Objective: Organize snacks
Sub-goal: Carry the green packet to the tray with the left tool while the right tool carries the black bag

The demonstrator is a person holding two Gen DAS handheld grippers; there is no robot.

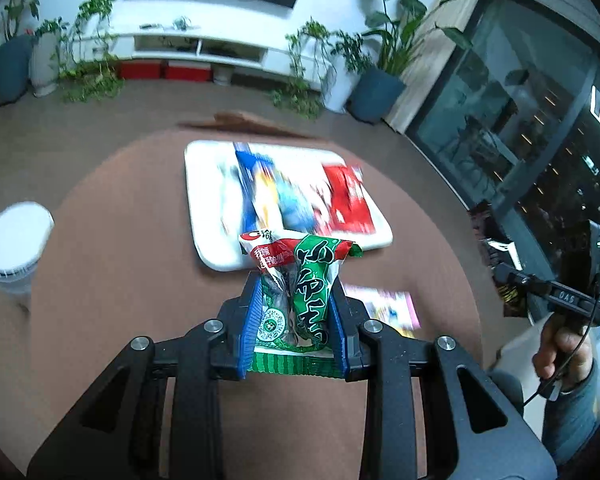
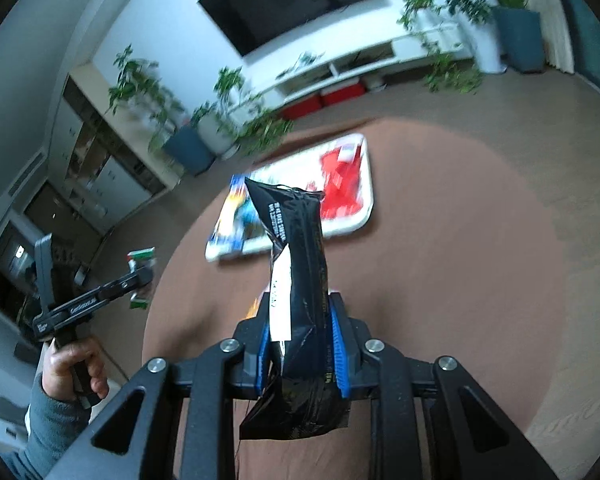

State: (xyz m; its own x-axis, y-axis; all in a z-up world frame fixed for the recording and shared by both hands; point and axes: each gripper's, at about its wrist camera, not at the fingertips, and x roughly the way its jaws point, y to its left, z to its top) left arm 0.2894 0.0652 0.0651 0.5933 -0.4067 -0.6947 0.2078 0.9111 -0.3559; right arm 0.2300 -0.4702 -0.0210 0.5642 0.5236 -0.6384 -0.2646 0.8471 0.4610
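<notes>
Ahead of my left jaws the white tray is crowded: blue, pale blue and red packets cover its middle and right, leaving only a bare strip at its left and near edge. A pink packet lies just right of those jaws. Far left stands a white-lidded jar. Bare brown table opens to the right of my right jaws.

Green packet, black packet, both clamped

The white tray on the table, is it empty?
No, the white tray already holds several snack packets, among them a red packet and a blue packet.
</notes>
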